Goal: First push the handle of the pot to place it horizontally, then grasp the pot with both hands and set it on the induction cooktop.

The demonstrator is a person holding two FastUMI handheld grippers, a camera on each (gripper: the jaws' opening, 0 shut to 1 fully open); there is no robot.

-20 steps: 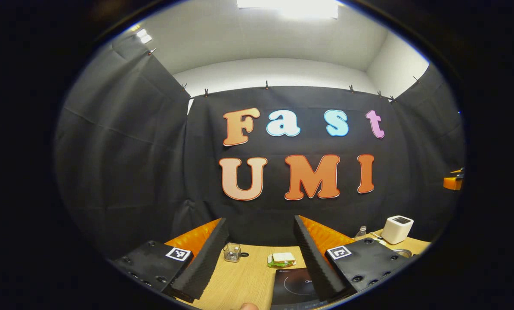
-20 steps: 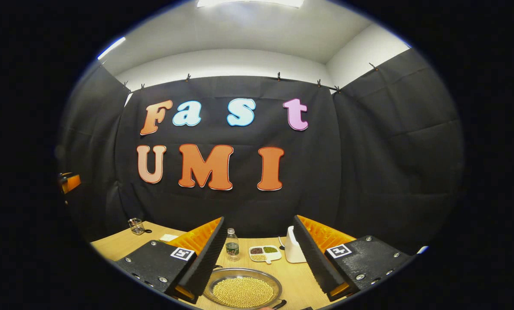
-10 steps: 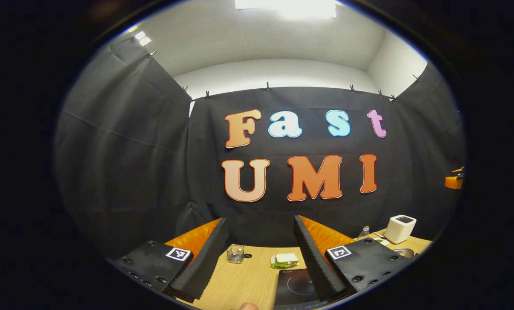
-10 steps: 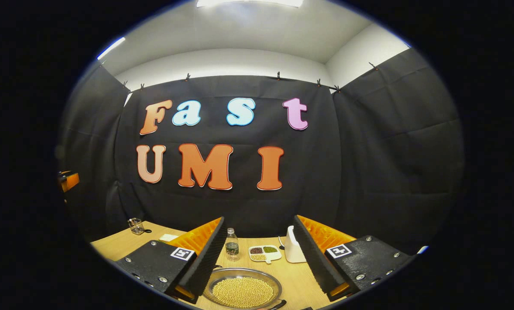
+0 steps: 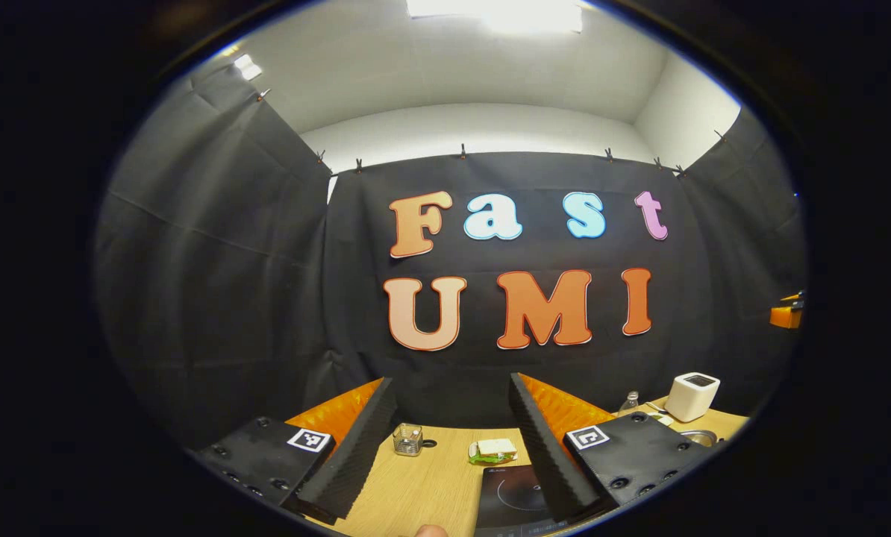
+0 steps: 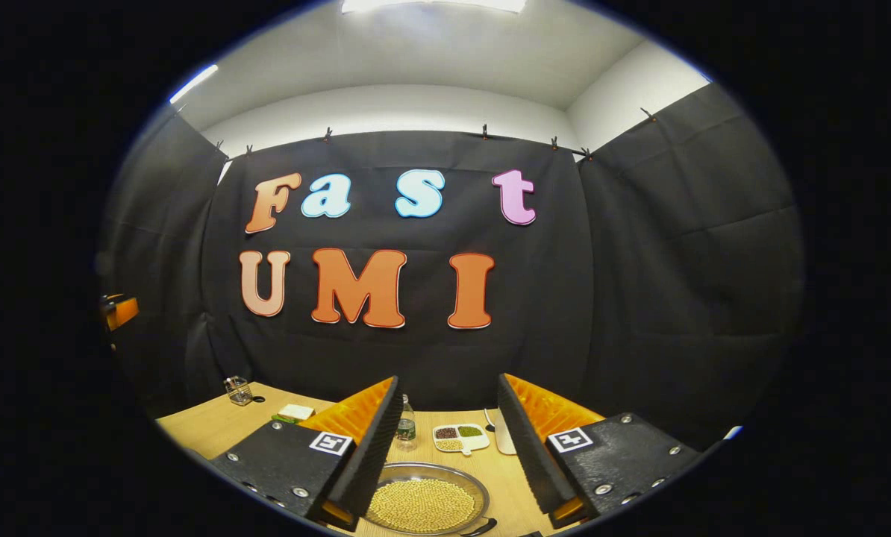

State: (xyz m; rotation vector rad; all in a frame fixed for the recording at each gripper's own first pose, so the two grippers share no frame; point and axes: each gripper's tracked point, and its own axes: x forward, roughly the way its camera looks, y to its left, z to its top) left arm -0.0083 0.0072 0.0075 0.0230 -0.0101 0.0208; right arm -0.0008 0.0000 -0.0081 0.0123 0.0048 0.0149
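Since the earlier frame, the right gripper (image 6: pixel 445 391) has narrowed its gap a little, fingers spread and holding nothing, above the pot (image 6: pixel 424 507) of pale beans on the table (image 6: pixel 207 425). Its dark handle (image 6: pixel 483 528) points toward the viewer. Beyond it stand a bottle (image 6: pixel 407 431), a divided dish (image 6: pixel 459 438) and a white jug (image 6: pixel 502 440). The left gripper (image 5: pixel 453 395), unchanged and spread, hangs over the induction cooktop (image 5: pixel 509 488), with a glass jar (image 5: pixel 408 440) and sponge (image 5: pixel 494 450) behind.

Glass jar (image 5: pixel 407 438), sandwich (image 5: pixel 493 450), white box (image 5: pixel 692 396), water bottle (image 6: pixel 406 430), bean tray (image 6: pixel 460 438) on wooden table (image 5: pixel 423 485)
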